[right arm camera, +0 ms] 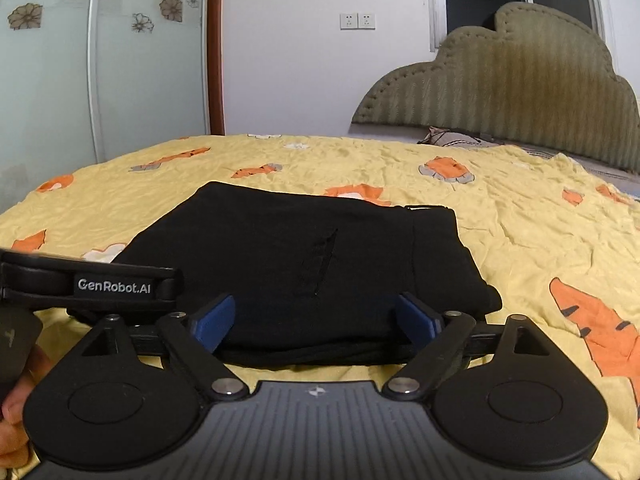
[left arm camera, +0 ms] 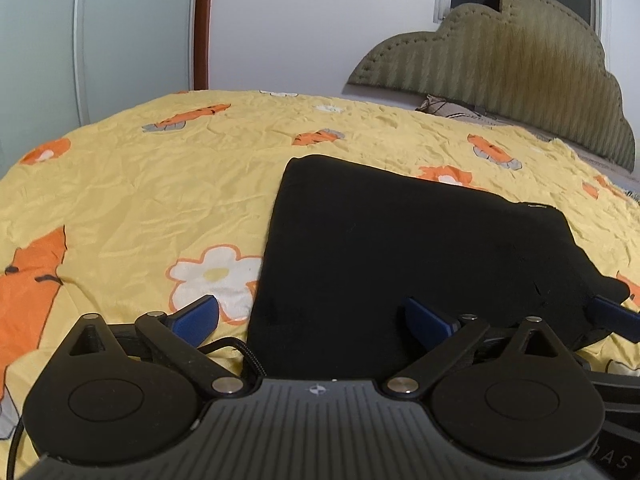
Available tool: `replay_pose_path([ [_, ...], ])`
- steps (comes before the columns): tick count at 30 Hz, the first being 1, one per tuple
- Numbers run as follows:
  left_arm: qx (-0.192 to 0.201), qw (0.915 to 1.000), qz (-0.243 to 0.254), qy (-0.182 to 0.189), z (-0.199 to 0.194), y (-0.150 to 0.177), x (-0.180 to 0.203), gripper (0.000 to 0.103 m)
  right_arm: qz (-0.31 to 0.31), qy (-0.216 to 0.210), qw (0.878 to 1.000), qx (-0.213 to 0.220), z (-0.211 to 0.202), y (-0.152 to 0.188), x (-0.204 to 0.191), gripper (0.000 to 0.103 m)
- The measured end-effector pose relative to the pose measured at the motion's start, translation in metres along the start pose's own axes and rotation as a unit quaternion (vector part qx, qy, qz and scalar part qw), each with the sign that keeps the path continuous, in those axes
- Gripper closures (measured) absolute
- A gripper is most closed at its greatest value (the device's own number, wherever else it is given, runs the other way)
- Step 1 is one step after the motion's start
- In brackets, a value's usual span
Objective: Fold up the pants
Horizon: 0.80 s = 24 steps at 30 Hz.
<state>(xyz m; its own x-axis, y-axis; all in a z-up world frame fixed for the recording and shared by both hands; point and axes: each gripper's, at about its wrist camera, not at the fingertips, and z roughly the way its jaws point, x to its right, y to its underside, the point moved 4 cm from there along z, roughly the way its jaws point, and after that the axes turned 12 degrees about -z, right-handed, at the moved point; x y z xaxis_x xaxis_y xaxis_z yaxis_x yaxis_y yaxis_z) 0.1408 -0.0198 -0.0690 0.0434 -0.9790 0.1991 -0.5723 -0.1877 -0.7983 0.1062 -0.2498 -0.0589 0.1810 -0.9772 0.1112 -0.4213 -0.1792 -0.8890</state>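
The black pants (left arm camera: 400,248) lie folded into a flat rectangle on the yellow sheet (left arm camera: 140,200). My left gripper (left arm camera: 314,316) stands open at the pants' near left corner, its left finger over the sheet and its right finger over the cloth, gripping nothing. In the right wrist view the pants (right arm camera: 300,252) fill the middle, and my right gripper (right arm camera: 316,320) is open astride their near edge, the blue pads (right arm camera: 216,320) not pinching the fabric. The left gripper's body (right arm camera: 88,280) shows at the left, and the right gripper's blue finger (left arm camera: 616,316) at the far right.
The bed sheet (right arm camera: 520,232) carries orange tiger and white flower prints. An olive padded headboard (right arm camera: 500,92) and a pillow (right arm camera: 452,138) stand at the back right. A frosted sliding door (right arm camera: 48,100) is at the left. A hand (right arm camera: 16,404) shows at the lower left.
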Motion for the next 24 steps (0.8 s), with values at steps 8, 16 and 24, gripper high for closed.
replay_pose_path([
  [8, -0.009, 0.9997, -0.019, 0.011, 0.004, 0.001, -0.005, 0.0, -0.001, -0.004, 1.0, -0.001, 0.001, 0.0, -0.001, 0.01],
  [16, -0.005, 0.9998, -0.017, 0.01, 0.002, 0.001, -0.004, 0.0, -0.011, 0.0, 1.0, 0.004, -0.001, 0.001, -0.005, 0.007],
  [24, -0.003, 0.9999, -0.014, 0.008, 0.0, 0.002, -0.003, 0.0, 0.016, -0.014, 0.998, -0.064, -0.055, -0.003, 0.03, 0.004],
])
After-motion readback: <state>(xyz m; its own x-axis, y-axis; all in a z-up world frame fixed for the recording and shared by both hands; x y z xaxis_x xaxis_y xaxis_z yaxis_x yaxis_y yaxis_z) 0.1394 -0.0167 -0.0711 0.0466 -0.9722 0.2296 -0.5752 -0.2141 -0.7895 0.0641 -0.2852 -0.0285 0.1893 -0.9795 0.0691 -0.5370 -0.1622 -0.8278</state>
